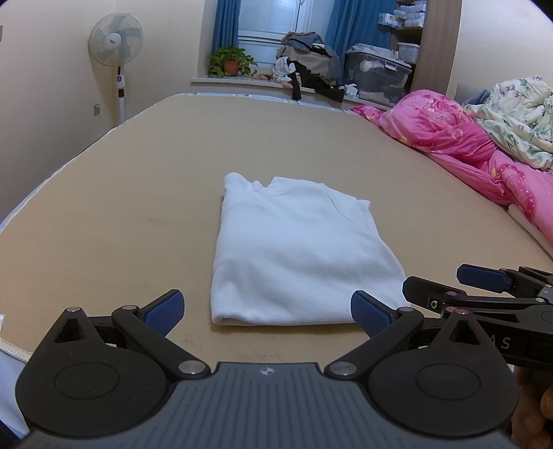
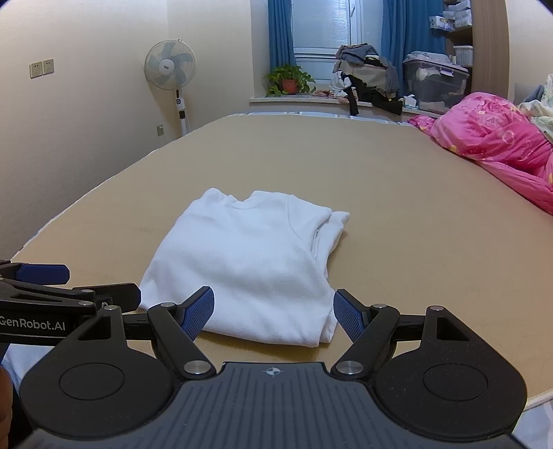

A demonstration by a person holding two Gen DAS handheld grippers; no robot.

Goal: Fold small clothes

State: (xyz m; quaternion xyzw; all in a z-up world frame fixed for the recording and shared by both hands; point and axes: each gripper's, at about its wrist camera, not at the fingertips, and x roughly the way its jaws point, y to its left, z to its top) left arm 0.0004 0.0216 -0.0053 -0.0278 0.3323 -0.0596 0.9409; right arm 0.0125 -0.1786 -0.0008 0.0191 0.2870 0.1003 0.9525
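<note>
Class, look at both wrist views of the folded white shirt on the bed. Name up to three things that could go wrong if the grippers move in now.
1. The white shirt lies folded in layers; the open left gripper closing on its near edge might catch only the top layer and undo the fold.
2. The right gripper, also open, sits very close to the left one, so they could collide.
3. The tucked sleeve pokes out at the far right and may slip loose.

a tan bed fills the room. a pink quilt and floral quilt are heaped along its right edge. beyond its far edge: a fan, plant, clothes pile, storage bin, blue curtains.
</note>
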